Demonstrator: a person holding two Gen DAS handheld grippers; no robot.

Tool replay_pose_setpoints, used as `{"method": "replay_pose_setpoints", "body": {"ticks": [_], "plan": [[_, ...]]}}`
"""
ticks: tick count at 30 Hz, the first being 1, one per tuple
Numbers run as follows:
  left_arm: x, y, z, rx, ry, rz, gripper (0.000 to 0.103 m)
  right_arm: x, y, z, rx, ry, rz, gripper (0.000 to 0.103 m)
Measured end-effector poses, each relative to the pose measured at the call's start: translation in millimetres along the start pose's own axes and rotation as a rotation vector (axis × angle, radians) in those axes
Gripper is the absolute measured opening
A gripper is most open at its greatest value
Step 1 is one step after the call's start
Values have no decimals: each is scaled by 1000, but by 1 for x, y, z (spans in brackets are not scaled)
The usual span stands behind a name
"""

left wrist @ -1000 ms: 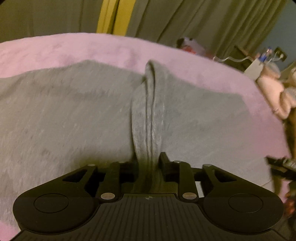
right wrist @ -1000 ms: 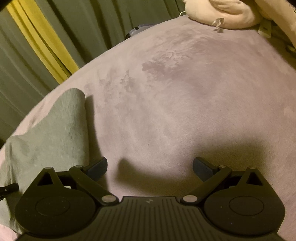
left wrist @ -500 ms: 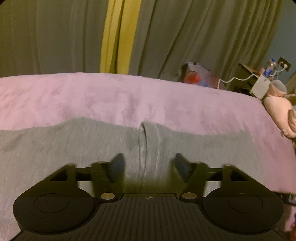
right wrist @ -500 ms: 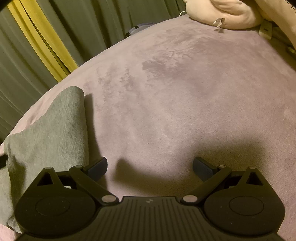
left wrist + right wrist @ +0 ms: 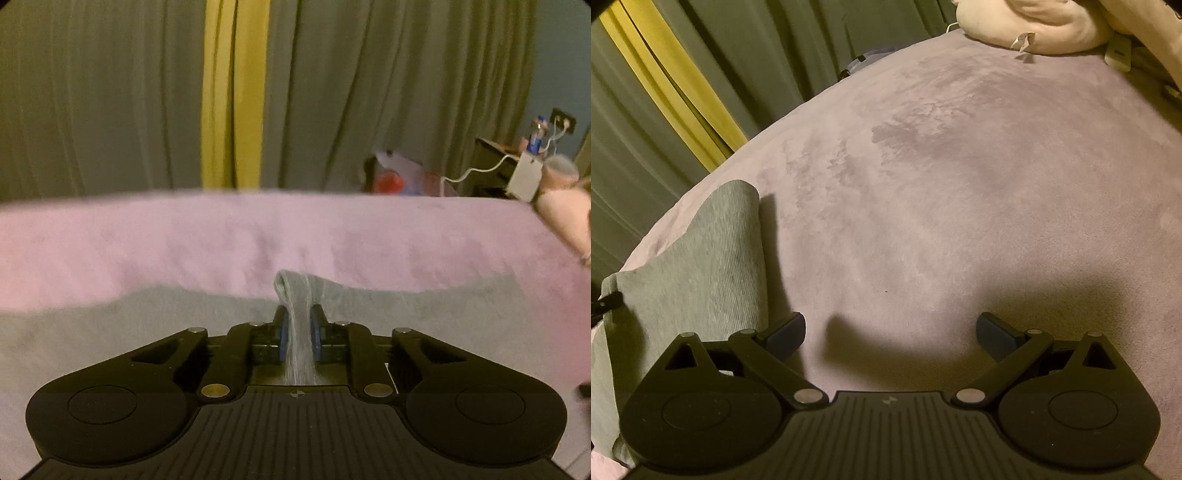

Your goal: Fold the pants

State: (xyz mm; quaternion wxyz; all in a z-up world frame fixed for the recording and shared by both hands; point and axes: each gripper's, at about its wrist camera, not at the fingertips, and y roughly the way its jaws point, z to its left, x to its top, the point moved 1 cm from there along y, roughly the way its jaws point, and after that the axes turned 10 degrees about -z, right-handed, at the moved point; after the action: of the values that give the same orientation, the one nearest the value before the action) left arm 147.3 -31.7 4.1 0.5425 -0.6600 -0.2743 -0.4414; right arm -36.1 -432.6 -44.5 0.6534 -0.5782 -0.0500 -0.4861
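Grey pants (image 5: 110,325) lie spread across a pink bed cover (image 5: 184,243). My left gripper (image 5: 298,325) is shut on a raised ridge of the grey pants fabric, which stands up between the blue pads and pokes out past them. In the right wrist view the pants (image 5: 701,266) show as a lifted grey fold at the left, beside the left fingertip. My right gripper (image 5: 890,334) stands open wide over the bare pink bed cover (image 5: 942,184), with nothing between its fingers.
Grey-green curtains with a yellow strip (image 5: 232,92) hang behind the bed. A dark side table with a white cable and a small box (image 5: 524,173) stands at the right. A pale plush toy (image 5: 1034,26) lies at the bed's far end.
My left gripper let go of the fabric ridge, opened, then closed on it again nearer its tip. It also tilted up, so more curtain shows. The right gripper has not moved.
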Motion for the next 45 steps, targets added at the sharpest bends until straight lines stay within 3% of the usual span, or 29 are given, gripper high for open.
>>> {"method": "replay_pose_setpoints", "body": {"ticks": [1,2,3,6,11,14,16,17,18,22,26,29,30,33,34,37,38,40,42,45], "plan": [[-4,-1,-2,30,32,-2,33,0,0,0,-1,-1,0,99],[-7,-1,-3,72,63,12,56,0,0,0,-2,-2,1,99],[-6,-2,-3,100,82,10,62,0,0,1,-4,-4,2,99],[1,-20,-10,90,105,-54,61,0,0,2,-12,-14,4,99],[13,-36,-30,-4,105,-115,76,0,0,4,-22,-24,6,99],[4,-16,-36,-15,109,-30,76,0,0,4,-23,-25,6,99],[-11,12,-34,72,154,90,76,0,0,4,-23,-26,5,99],[-19,26,-30,114,169,157,81,0,1,5,-24,-27,5,99],[-22,29,-25,111,145,176,82,0,1,5,-24,-30,6,99],[-10,11,-22,87,78,146,78,0,1,5,-25,-31,6,99],[-12,-30,-23,-18,27,101,81,-1,1,5,-26,-33,8,99],[-33,-55,-24,-129,-32,141,86,0,1,5,-26,-32,9,99],[-43,-57,-26,-132,-15,165,87,0,1,5,-27,-34,10,99],[-76,-46,-36,-26,168,297,90,0,0,8,-37,-51,14,99],[-77,-52,-34,-31,159,257,91,0,0,10,-46,-61,14,99],[-69,-58,-31,-16,143,280,91,-2,-18,22,-89,-83,-71,99],[-67,-62,-28,-10,136,268,91,-3,-29,27,-48,-79,-124,99],[-64,-70,-22,3,119,243,91,-6,-48,42,119,-35,-193,99],[-62,-72,-15,19,96,245,91,-8,-55,66,285,-29,-190,99],[-61,-75,-1,67,74,252,91,-21,-55,102,389,-100,-167,94]]}}
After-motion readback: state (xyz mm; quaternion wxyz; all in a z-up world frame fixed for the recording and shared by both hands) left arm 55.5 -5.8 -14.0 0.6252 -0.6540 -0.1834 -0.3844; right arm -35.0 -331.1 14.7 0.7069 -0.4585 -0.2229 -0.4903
